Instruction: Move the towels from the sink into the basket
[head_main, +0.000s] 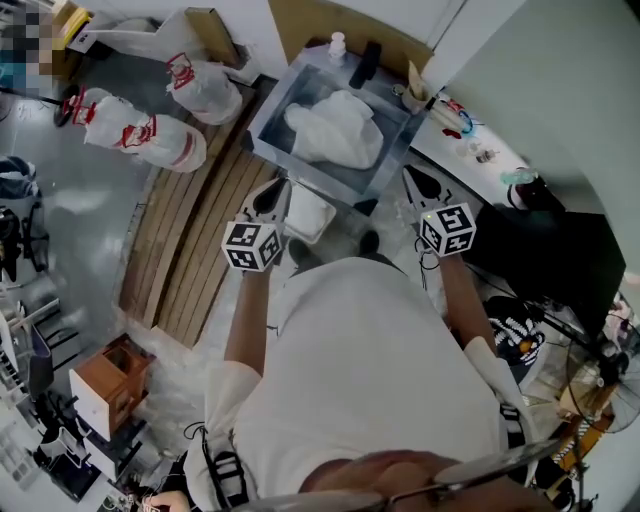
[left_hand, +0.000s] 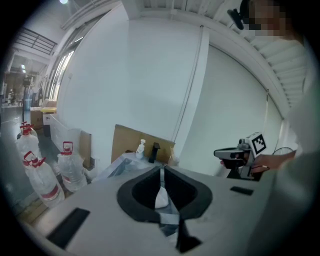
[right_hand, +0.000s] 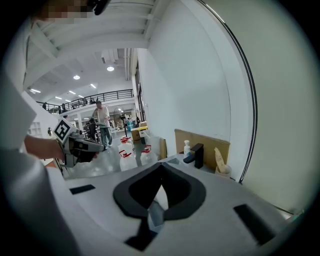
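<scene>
both my claws hang level with each other in front of the sink (head_main: 268, 112), tipped a little downward, and neither touches anything. my left claw (head_main: 271, 194) is pressed together, its jaws meeting at the tips with nothing between them, as its own view shows (left_hand: 161, 171). my right claw (head_main: 421, 186) looks the same, jaws together and empty (right_hand: 160, 168). the towels (head_main: 336, 128) lie in a white heap inside the sink, ahead of both claws and apart from them. the basket (head_main: 308, 218) sits low in front of the sink, between my two claws in the head view. at the back of the sink stand a black tap (head_main: 365, 62) and a soap bottle (head_main: 337, 45), with cardboard (right_hand: 202, 142) leaning on the wall behind them. a cup (head_main: 415, 95) stands on the worktop (head_main: 452, 150) to the right of the sink. off to the left, water jugs (head_main: 140, 132) with red caps stand on the floor.
</scene>
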